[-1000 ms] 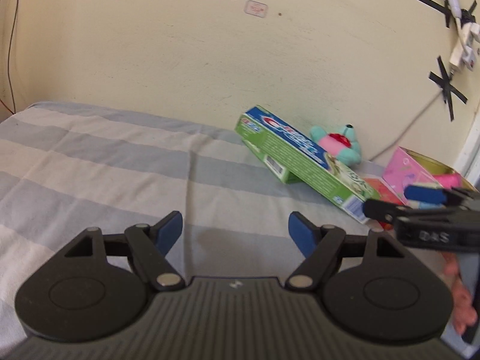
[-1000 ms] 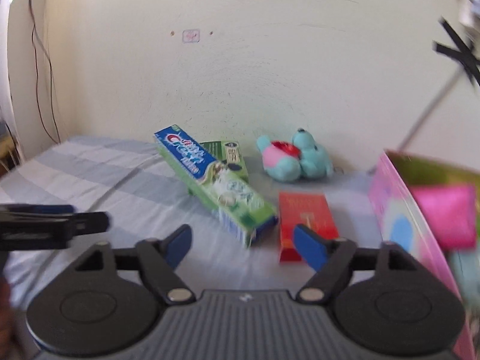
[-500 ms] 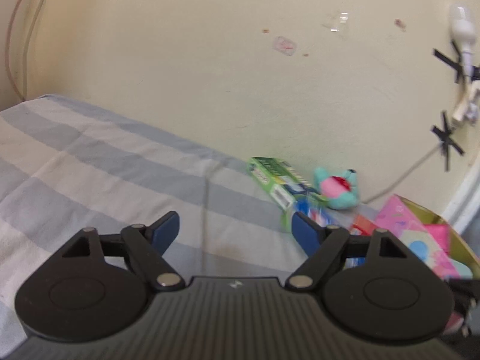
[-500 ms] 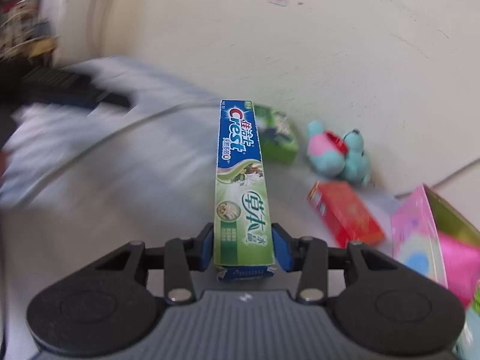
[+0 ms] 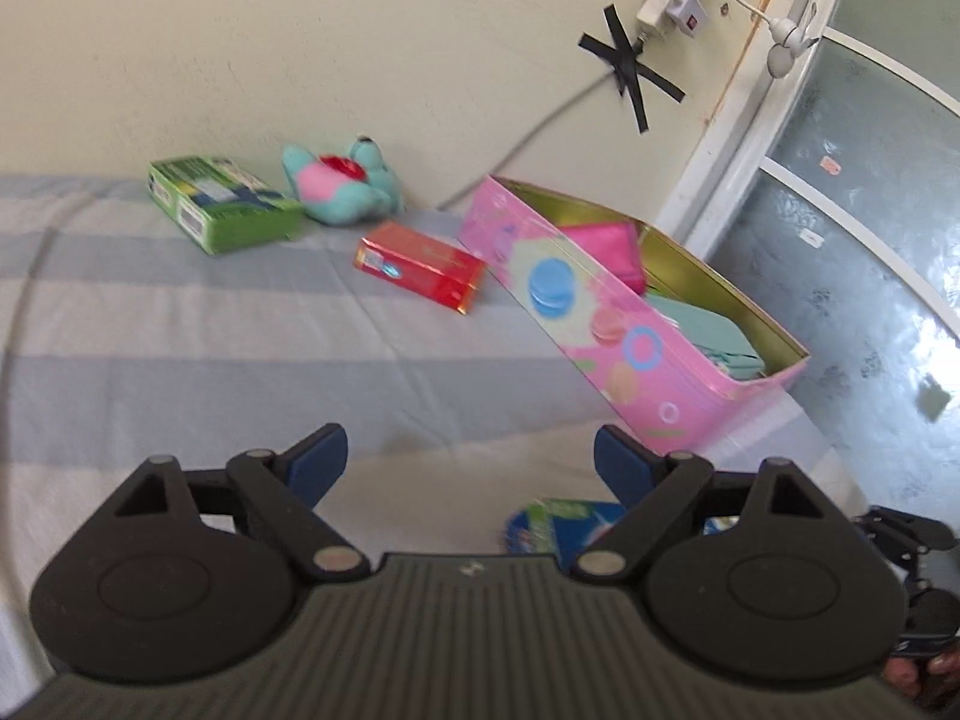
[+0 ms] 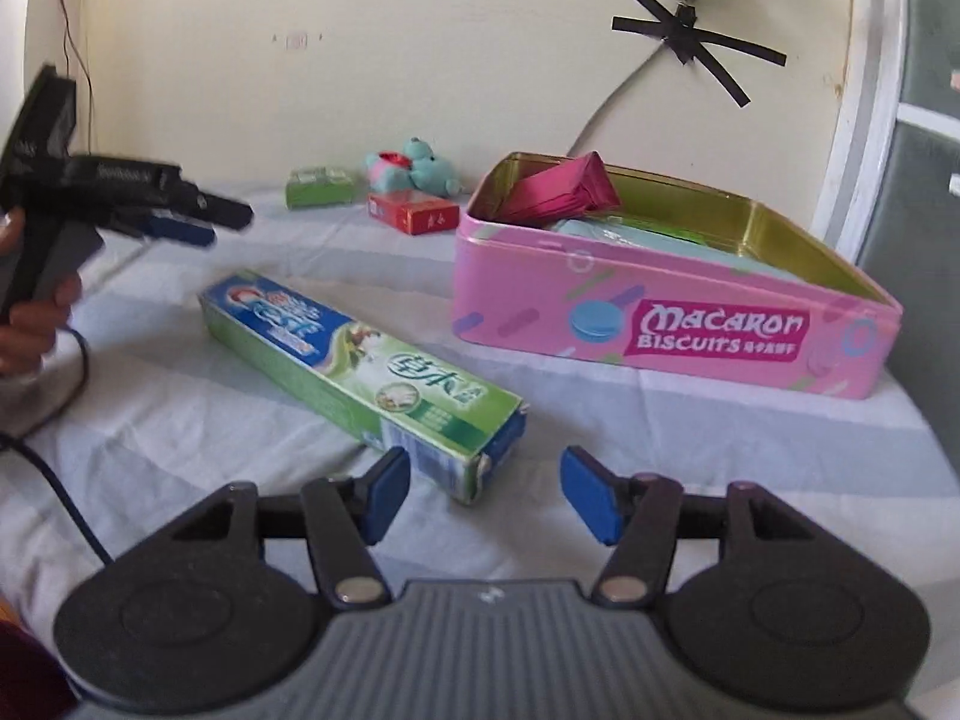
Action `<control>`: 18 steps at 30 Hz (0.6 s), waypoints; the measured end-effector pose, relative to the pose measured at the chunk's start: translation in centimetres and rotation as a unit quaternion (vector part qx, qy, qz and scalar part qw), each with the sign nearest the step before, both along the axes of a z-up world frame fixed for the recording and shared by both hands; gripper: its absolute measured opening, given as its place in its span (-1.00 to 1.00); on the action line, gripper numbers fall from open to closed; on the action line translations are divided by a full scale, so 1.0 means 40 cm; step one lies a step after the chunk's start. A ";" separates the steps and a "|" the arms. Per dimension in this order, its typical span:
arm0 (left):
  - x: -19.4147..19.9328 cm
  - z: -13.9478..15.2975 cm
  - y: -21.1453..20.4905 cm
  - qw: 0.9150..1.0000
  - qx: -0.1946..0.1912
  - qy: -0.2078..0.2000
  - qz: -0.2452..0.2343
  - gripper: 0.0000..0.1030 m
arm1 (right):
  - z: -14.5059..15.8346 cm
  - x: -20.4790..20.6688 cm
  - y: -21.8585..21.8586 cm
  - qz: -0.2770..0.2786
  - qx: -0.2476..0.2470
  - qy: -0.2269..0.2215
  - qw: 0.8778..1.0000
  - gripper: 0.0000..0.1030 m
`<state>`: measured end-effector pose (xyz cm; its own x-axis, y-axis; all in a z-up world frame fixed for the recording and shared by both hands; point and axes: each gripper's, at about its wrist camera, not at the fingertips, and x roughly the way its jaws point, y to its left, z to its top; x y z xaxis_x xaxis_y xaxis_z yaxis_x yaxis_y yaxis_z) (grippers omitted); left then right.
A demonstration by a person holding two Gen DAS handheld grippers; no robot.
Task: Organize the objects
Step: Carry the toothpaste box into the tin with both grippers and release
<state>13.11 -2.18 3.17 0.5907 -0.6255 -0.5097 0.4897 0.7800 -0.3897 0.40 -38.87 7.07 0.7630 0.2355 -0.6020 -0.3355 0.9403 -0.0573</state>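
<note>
Beside the pink biscuit tin (image 6: pixel 672 312), on its left in the right wrist view, we see the toothpaste box (image 6: pixel 360 372) lying flat on the striped bedsheet (image 6: pixel 180 420). Its near end sits just ahead of our right gripper (image 6: pixel 485 489), whose jaws are opening; the pads do not press on the box, which lies toward the left pad. In the left wrist view only a blurred blue-green scrap of that box (image 5: pixel 558 525) shows, mostly hidden behind our left gripper (image 5: pixel 471 459), whose blue pads stand spread wide over bare sheet.

Inside the tin we make out a magenta packet (image 6: pixel 564 189) and pale teal items, partly hidden by the wall. Behind the tin, toward the wall, lie a red box (image 5: pixel 420 267), a green box (image 5: pixel 222 204) and a teal plush toy (image 5: pixel 345 186), small and soft in the right view but clearer in the left. Only the right view shows the hand (image 6: pixel 30 312) holding the left gripper and the tin's lettering.
</note>
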 end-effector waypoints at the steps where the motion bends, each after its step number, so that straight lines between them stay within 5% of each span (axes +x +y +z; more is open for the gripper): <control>1: -0.008 -0.001 -0.005 1.000 -0.002 0.008 -0.003 0.74 | -0.002 0.002 0.009 0.008 -0.002 -0.001 1.000 0.13; 6: -0.050 -0.018 -0.054 0.999 0.015 0.032 -0.025 0.63 | -0.024 0.040 0.024 0.024 0.007 0.004 1.000 0.26; 10: -0.065 -0.030 -0.111 0.998 0.035 0.029 -0.044 0.44 | -0.048 0.050 0.007 0.019 0.039 0.015 0.999 0.10; 14: -0.063 0.051 -0.145 0.999 0.020 0.009 -0.044 0.40 | -0.028 0.037 -0.008 0.004 0.048 0.005 0.999 0.08; 18: -0.051 0.164 -0.206 0.997 -0.011 -0.050 -0.055 0.40 | 0.092 0.028 -0.087 -0.018 0.074 -0.081 0.994 0.08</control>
